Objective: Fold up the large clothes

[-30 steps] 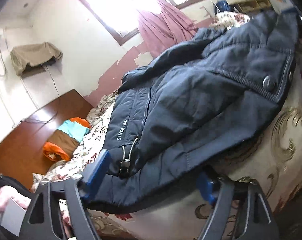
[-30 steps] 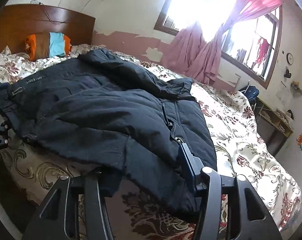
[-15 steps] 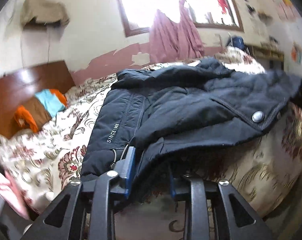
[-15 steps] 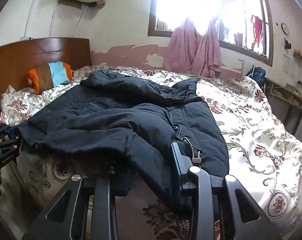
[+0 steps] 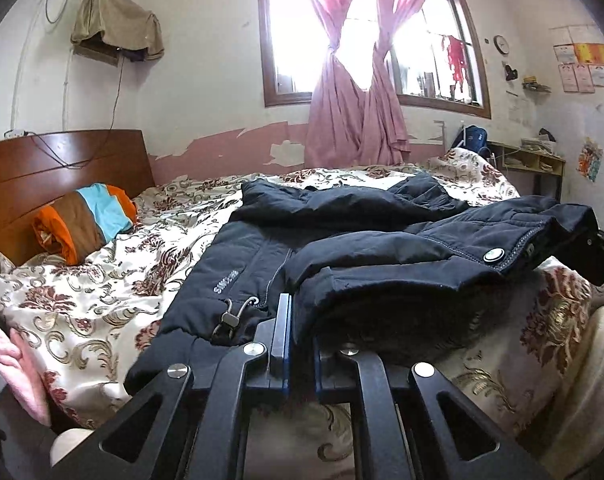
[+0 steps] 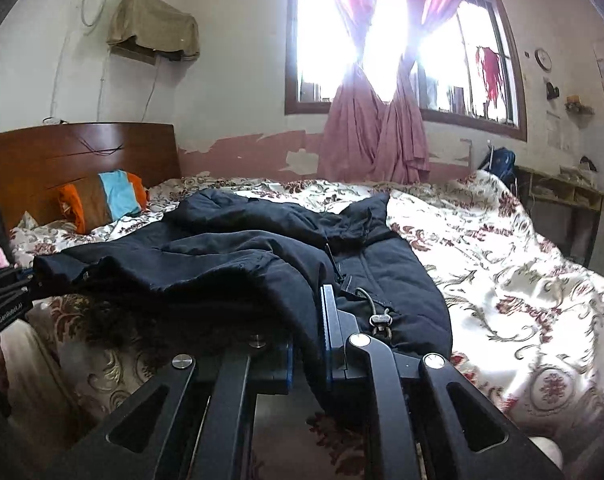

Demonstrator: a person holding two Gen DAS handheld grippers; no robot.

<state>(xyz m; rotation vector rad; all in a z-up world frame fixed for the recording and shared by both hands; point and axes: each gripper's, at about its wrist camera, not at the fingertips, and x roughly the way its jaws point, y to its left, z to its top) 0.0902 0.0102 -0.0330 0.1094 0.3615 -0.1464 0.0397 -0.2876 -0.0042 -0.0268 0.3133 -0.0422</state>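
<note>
Both nearly closed: left gripper (image 5: 300,354) and right gripper (image 6: 308,354) pinching the near hem of the dark navy padded jacket (image 5: 342,240), stretched crosswise along the floral-quilted bed's (image 5: 102,288) near edge, body beyond the jaws.

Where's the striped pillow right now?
In both wrist views the striped pillow lies at the far left, against the wooden headboard at the head of the bed, apart from the navy jacket on the floral bedspread.
</note>
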